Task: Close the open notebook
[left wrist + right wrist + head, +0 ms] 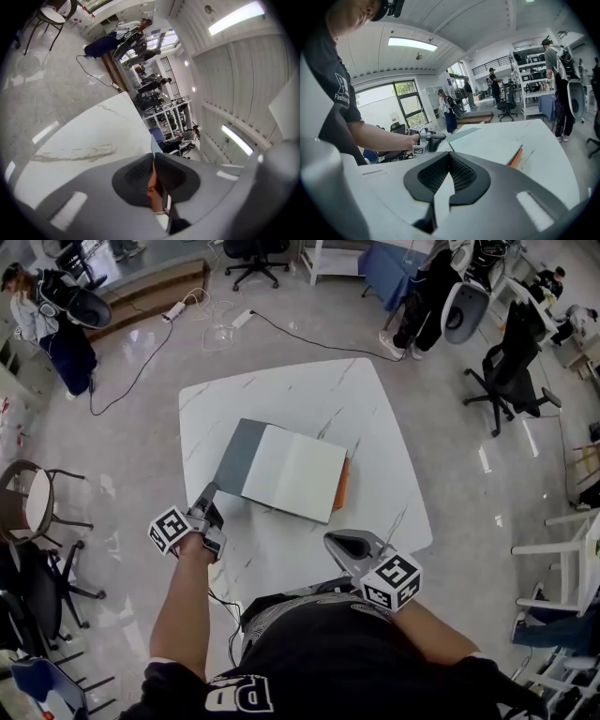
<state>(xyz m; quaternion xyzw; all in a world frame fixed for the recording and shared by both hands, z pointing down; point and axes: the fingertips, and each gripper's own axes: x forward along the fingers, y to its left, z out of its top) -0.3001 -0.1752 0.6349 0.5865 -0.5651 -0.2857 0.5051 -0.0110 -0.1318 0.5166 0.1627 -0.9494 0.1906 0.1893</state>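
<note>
The notebook (295, 470) lies open on the white marble table (309, 390), white pages up. Its grey cover (239, 454) is spread flat to the left, and an orange edge (343, 486) shows on the right. My left gripper (211, 495) is at the grey cover's near left corner. In the left gripper view the left gripper (153, 161) is shut on the cover's thin edge (153, 146). My right gripper (339, 542) hovers over the table's near edge, right of the notebook, shut and empty. From the right gripper (449, 161), the notebook (487, 143) lies ahead.
A stool (37, 502) stands on the floor to the left and office chairs (511, 371) to the right. Cables and a power strip (173, 310) lie on the floor beyond the table. People stand at the back of the room.
</note>
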